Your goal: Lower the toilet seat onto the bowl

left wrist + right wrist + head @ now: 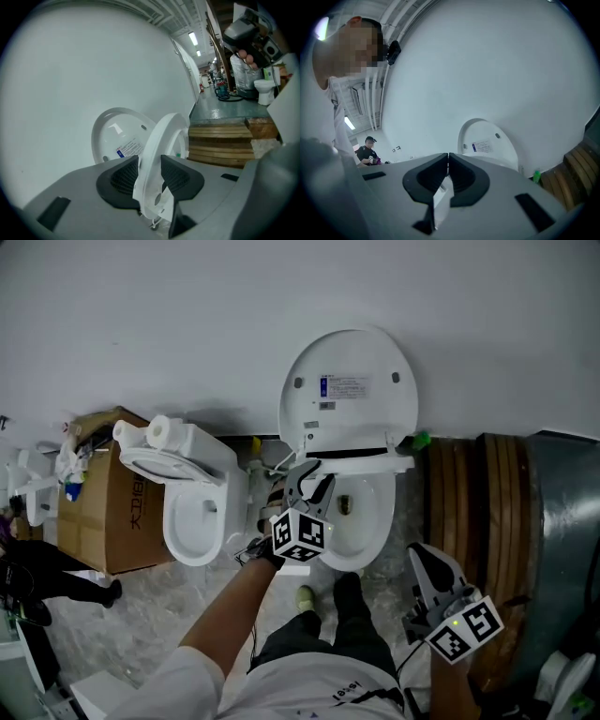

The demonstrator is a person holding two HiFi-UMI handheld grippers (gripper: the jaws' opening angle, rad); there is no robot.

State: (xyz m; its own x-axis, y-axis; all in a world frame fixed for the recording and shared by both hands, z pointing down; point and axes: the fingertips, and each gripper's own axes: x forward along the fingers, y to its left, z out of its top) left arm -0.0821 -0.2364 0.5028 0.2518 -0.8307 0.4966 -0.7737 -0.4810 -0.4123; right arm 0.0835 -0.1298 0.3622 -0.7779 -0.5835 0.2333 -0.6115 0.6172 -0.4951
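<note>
toilets (pixel 384 514) (pixel 174 521) 2 | seat (pixel 164 136) 1, clamped in left gripper (pixel 150 164) jaws | right gripper (pixel 448 159) jaws together, empty

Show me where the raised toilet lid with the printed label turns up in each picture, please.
Head view: lid upper middle, upright against the wall.
Left gripper view: lid left of centre, behind the seat.
Right gripper view: lid right of centre, low against the wall.
Shared landmark: stacked wooden boards to the lid's right in all three.
</note>
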